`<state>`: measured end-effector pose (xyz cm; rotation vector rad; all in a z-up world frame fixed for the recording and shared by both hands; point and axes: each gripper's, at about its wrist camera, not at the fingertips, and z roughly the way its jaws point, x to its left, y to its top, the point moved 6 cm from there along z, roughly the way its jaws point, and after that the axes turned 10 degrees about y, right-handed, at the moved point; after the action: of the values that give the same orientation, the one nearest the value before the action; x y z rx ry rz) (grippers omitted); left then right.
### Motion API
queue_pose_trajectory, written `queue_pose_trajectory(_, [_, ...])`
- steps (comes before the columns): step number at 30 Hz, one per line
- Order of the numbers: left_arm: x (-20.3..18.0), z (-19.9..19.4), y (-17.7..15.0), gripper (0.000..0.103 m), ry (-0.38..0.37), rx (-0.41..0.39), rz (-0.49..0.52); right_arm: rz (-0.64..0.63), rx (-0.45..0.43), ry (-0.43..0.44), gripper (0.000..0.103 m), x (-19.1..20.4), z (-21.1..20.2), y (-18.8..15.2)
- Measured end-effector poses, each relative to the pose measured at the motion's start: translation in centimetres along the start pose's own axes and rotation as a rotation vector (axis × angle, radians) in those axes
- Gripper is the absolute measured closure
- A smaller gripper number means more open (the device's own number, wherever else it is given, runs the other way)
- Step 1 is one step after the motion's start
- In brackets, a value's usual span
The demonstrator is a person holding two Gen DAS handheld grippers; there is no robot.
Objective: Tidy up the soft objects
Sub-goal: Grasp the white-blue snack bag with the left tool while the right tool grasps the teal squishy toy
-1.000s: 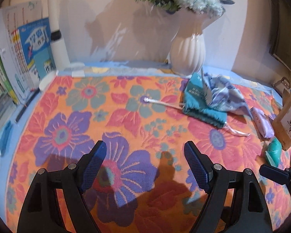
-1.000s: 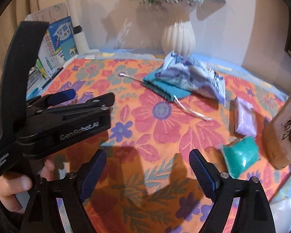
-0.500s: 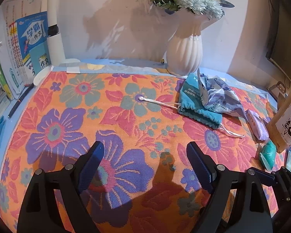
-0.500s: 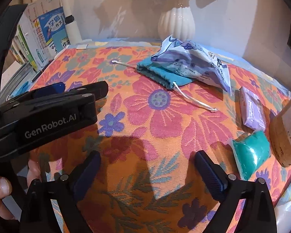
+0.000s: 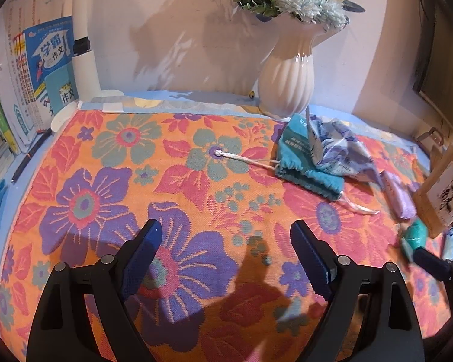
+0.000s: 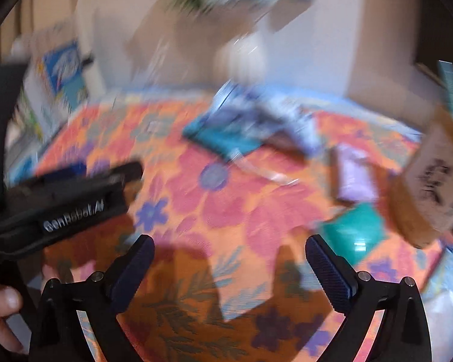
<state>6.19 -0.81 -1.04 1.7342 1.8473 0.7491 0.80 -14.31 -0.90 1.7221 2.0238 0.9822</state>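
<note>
A teal drawstring pouch [image 5: 305, 163] lies on the floral cloth [image 5: 172, 181] with a blue-and-white patterned pack [image 5: 338, 150] resting on it. Further right are a lilac pack [image 5: 400, 194] and a small teal packet [image 5: 415, 236]. My left gripper [image 5: 226, 229] hovers open over the cloth's purple flower, with nothing between its fingers. My right gripper [image 6: 229, 244] is open and empty too. Its view is motion-blurred, with the teal packet [image 6: 353, 235] just ahead to its right and the lilac pack [image 6: 355, 178] beyond. The pouch [image 6: 223, 135] lies farther off.
A white vase [image 5: 287, 87] with flowers stands at the back wall. Books [image 5: 45, 69] lean at the back left. A brown paper bag [image 5: 447, 193] stands at the right edge. The left gripper's black frame [image 6: 69, 208] and a hand [image 6: 3, 310] fill the right view's left side.
My right gripper's jaws have spread wider than a second ago, and its view has swung and blurred. The left gripper stays where it was, still open.
</note>
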Motion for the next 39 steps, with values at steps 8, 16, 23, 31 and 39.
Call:
queue_pose_trajectory(8, [-5.9, -3.5, 5.7, 0.017, -0.138, -0.081, 0.117, 0.4, -0.056, -0.092, 0.003, -9.5, -3.6, -0.8])
queue_pose_trajectory(16, [-11.3, 3.1, 6.9, 0.018, -0.259, 0.087, 0.146, 0.376, -0.019, -0.064, 0.003, -9.6, -2.2, -0.2])
queue_pose_trajectory(23, [-12.1, 6.2, 7.1, 0.029, -0.339, 0.159, 0.08, 0.343, 0.037, -0.097, 0.007, -9.7, -0.2, -0.8])
queue_pose_trajectory(31, [-11.7, 5.2, 6.7, 0.075, -0.35, 0.144, 0.067, 0.269, 0.025, -0.142, 0.055, -8.8, 0.2, -0.4])
queue_pose_trajectory(39, [-6.0, -1.4, 5.0, 0.079, -0.231, 0.038, -0.001, 0.217, -0.054, 0.021, 0.057, -7.3, -1.8, -0.4])
